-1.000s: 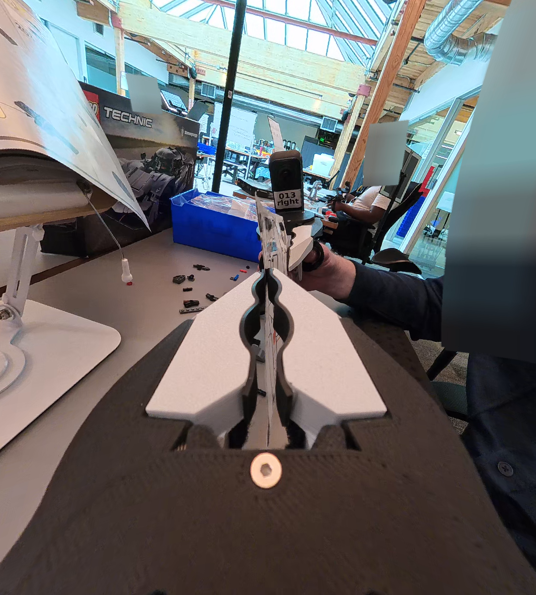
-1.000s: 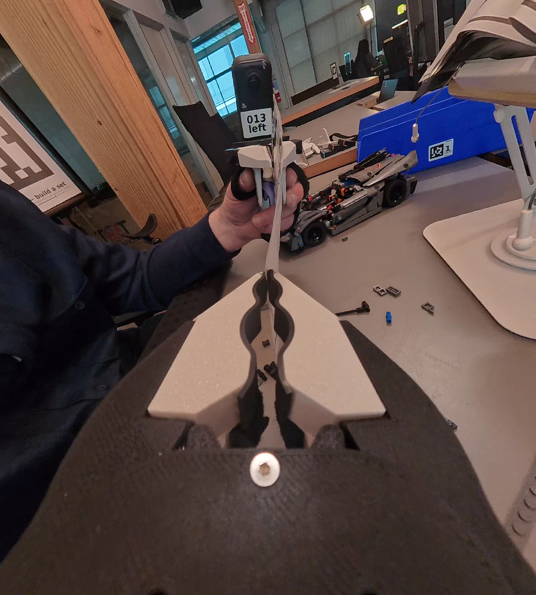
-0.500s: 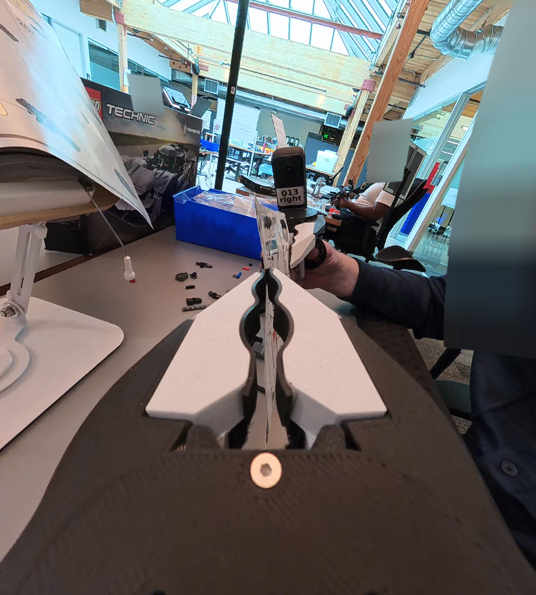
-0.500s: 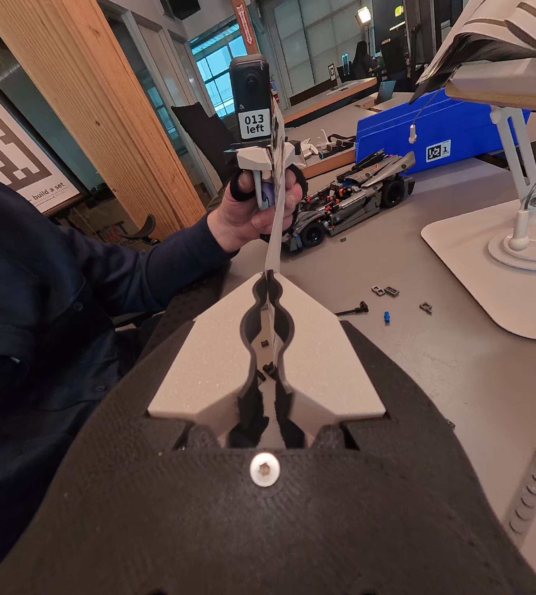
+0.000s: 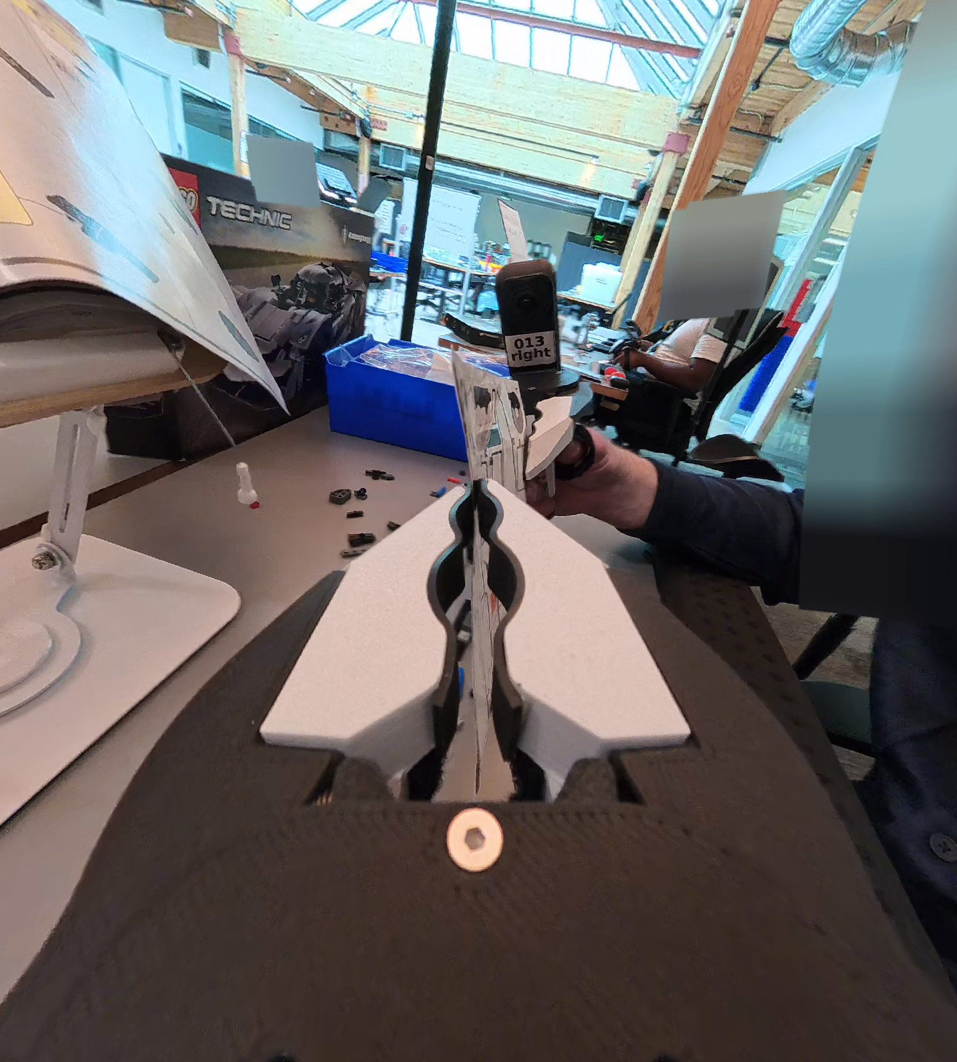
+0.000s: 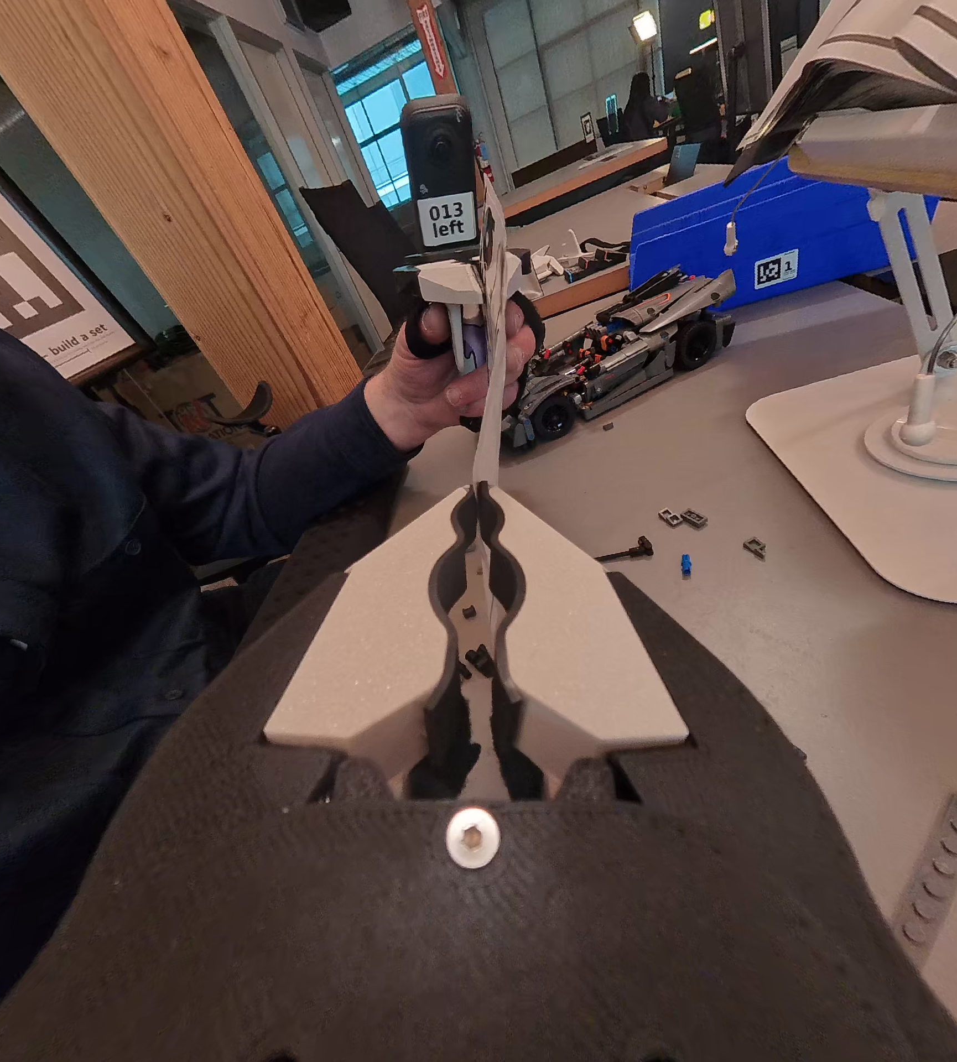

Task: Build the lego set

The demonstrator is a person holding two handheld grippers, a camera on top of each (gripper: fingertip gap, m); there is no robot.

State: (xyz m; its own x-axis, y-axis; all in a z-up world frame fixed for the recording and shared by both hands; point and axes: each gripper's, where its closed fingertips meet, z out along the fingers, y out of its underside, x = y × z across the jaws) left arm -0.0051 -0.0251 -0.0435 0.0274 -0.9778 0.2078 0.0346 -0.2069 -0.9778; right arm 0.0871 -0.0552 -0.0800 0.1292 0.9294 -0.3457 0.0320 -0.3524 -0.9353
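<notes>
A thin printed sticker sheet (image 5: 490, 437) is stretched edge-on between my two grippers above the grey table. My left gripper (image 5: 475, 488) is shut on one end of it. My right gripper (image 6: 476, 488) is shut on the other end of the sheet (image 6: 490, 402). Each gripper faces the other: the right one (image 5: 545, 425) shows in the left wrist view, and the left one (image 6: 464, 281) shows in the right wrist view, each held in a hand. A partly built grey lego car (image 6: 620, 350) stands on the table behind the left gripper.
Small loose lego pieces (image 5: 358, 517) lie on the table, more of them (image 6: 683, 517) near a white book stand base (image 6: 896, 460) with an open manual above. A blue bin (image 5: 396, 396), the set's box (image 5: 281, 287) and a long grey plate (image 6: 942, 873) are around. My right fingertips sit around 11 cm from my left ones.
Both grippers stay shut on the sheet and keep it taut. They have only drifted slightly; nothing on the table has moved.
</notes>
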